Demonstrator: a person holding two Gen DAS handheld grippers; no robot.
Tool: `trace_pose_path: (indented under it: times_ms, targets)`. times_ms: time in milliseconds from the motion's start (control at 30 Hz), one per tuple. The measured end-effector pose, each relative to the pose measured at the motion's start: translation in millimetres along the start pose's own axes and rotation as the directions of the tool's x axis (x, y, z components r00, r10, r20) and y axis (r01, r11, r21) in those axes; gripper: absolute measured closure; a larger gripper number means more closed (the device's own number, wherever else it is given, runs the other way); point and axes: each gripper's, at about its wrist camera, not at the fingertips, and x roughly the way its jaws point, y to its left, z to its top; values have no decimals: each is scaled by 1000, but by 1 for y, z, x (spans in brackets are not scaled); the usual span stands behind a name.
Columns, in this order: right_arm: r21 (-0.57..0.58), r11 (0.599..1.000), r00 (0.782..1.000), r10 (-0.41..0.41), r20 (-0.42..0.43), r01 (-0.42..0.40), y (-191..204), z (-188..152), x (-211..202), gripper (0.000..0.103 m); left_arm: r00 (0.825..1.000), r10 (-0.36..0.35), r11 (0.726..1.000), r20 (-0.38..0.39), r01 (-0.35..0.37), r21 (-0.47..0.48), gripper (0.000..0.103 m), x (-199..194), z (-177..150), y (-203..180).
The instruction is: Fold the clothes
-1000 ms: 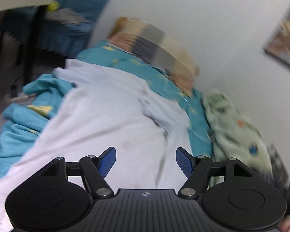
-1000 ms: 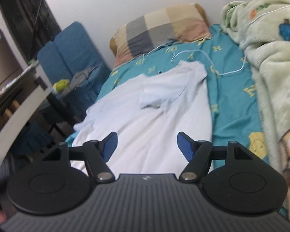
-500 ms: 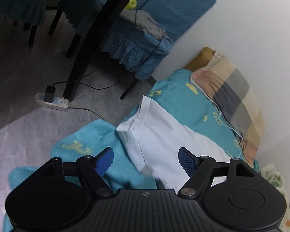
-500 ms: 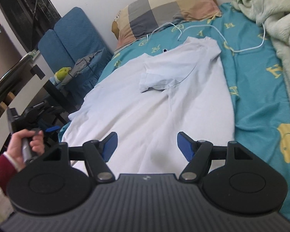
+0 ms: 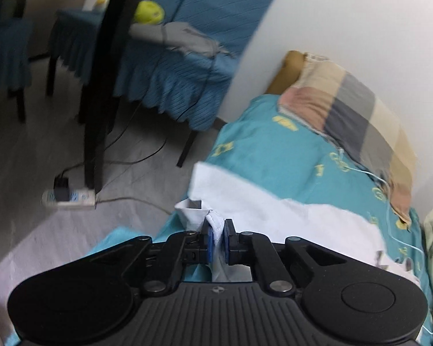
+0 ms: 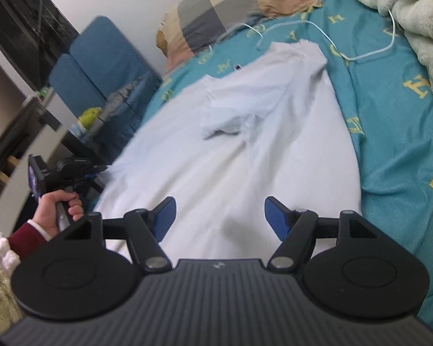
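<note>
My left gripper (image 5: pixel 217 232) has just been closing and now pinches a fold of the shirt (image 6: pixel 231 155) between its blue pads (image 5: pixel 207 235), at the garment's left edge, where cloth hangs over the left side of the bed (image 6: pixel 389 121). Beyond that edge the floor (image 5: pixel 29 155) drops away, crossed by a cable and a power strip (image 5: pixel 69 197); a black table leg (image 5: pixel 99 95) and a blue chair (image 5: pixel 170 66) stand near, so room on the left is tight. My right gripper (image 6: pixel 218 214) hovers wide open above the shirt's near end, nothing between its fingers (image 6: pixel 275 216). The white shirt lies spread on the teal sheet, long axis running near to far, its far end pointing toward the checked pillow (image 6: pixel 239 5); a sleeve (image 6: pixel 231 115) is folded inward across the middle. Bare sheet shows along the shirt's right side up to a green blanket (image 6: pixel 418 28) heaped along the right edge. A thin white cord (image 6: pixel 360 54) loops on the sheet past the shirt's far end. A hand (image 6: pixel 59 210) in a red cuff holds the left gripper's handle at the bed's left edge.
</note>
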Motion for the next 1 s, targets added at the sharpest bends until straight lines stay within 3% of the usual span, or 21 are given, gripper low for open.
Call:
trace_pose_path:
  times_ms: [133,267,367,500,600,700,800,833,867,1000]
  targets:
    - [11,1000,998,10,57,-10,1,8,-24,33,998,-15,988,66,5,157,96,-34,26,-62]
    - [48,999,997,-1,78,-2,-7,15,-43,33,994,-83,925,76,48,376,96,-58,27,-153]
    - [75,997,996,-20,87,14,-18,18,-53,32,990,-136,862,39,98,497,96,-62,2,-225]
    - [124,991,995,-54,88,43,-36,22,-59,32,982,-183,770,-37,166,616,96,-50,-55,-303]
    - [165,985,994,-69,86,54,-51,24,-62,31,978,-173,734,-114,205,647,95,-27,-101,-340]
    - [181,981,992,-82,91,65,-62,26,-62,31,976,-139,718,-168,217,662,93,-6,-141,-361]
    - [174,982,992,-91,83,75,-67,25,-58,31,974,-108,716,-197,214,664,76,9,-166,-362]
    - [176,982,994,-83,75,69,-69,25,-57,31,975,-96,720,-201,207,662,62,10,-170,-361]
    - [177,982,995,-73,70,59,-71,24,-56,31,975,-94,723,-203,207,660,55,8,-171,-358]
    - [174,984,995,-56,79,42,-75,26,-57,31,971,-121,742,-204,225,631,38,-27,-167,-336]
